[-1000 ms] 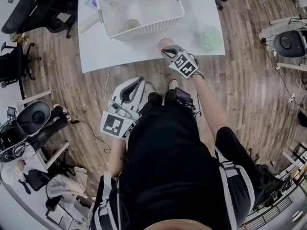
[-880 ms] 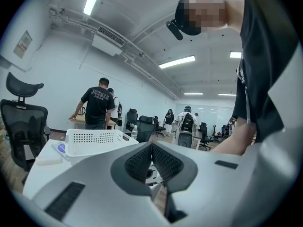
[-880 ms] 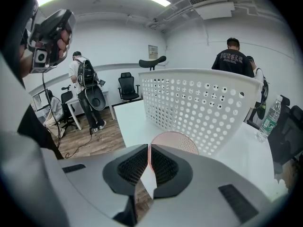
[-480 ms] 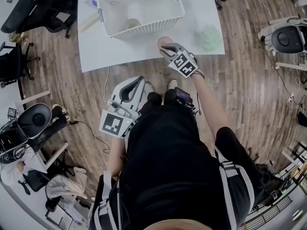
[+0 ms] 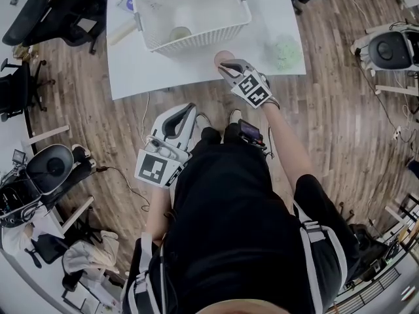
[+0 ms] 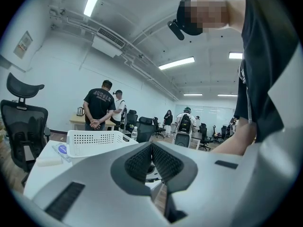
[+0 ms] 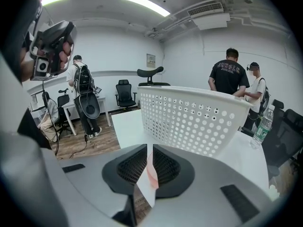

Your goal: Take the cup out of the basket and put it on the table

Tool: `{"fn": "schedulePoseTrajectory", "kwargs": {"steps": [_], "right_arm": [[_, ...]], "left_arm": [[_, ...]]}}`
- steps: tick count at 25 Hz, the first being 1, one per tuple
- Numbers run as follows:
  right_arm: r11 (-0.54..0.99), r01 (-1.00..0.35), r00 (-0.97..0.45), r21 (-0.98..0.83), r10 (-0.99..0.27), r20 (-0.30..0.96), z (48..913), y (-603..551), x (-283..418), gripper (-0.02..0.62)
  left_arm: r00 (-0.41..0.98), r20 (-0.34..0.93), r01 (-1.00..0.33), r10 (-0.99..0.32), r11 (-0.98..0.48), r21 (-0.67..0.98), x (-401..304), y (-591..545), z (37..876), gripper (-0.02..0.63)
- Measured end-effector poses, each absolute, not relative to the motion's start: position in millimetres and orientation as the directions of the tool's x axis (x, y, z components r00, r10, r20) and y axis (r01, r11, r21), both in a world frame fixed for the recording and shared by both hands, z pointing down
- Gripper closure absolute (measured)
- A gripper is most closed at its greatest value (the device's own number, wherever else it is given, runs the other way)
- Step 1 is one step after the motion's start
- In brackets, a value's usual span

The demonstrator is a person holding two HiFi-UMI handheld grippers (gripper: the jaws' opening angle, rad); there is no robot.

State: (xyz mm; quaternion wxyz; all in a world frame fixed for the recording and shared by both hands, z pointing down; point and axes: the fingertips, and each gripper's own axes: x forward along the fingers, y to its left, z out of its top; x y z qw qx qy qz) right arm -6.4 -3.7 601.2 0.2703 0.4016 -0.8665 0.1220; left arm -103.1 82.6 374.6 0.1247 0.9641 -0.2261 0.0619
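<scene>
Where the right gripper (image 5: 226,65) reaches the near edge of the table (image 5: 150,70), its jaws are set narrow and clamp the thin wall of the pink cup (image 5: 224,56). The right gripper view confirms this: a white-and-pink sliver of cup wall sits pinched between the two ribbed pads (image 7: 135,167). The cup is outside the basket (image 5: 196,41), just in front of its near wall and toward its right end. Whether the cup's base touches the table cannot be determined.

The basket stands upright on the table, with white perforated walls. A pale green round item (image 5: 180,33) lies inside the basket against the near wall. A green crumpled item (image 5: 285,51) lies on the table to the right of the basket, apart from it. To the left of the basket, a blue-marked item (image 5: 128,1) and a pale block (image 5: 120,30) lie on the table beside its left wall.

The left gripper (image 5: 190,109) is well in front of the basket and off the table. It is over the wood floor (image 5: 327,110), close to the person's body, and points toward the basket. Its jaws are closed together, pad against pad, with nothing between them. The left gripper view shows people standing beyond the basket.
</scene>
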Motion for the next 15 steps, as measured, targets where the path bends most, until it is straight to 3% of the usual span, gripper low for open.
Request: {"fn": "schedulePoseTrajectory", "kwargs": {"steps": [15], "right_arm": [[0.621,-0.783,-0.563,0.008,-0.715,0.416,494,31,0,0.573]], "left_arm": [[0.901,0.13,-0.432,-0.413,-0.882,0.19,-93,90,363,0.584]]}}
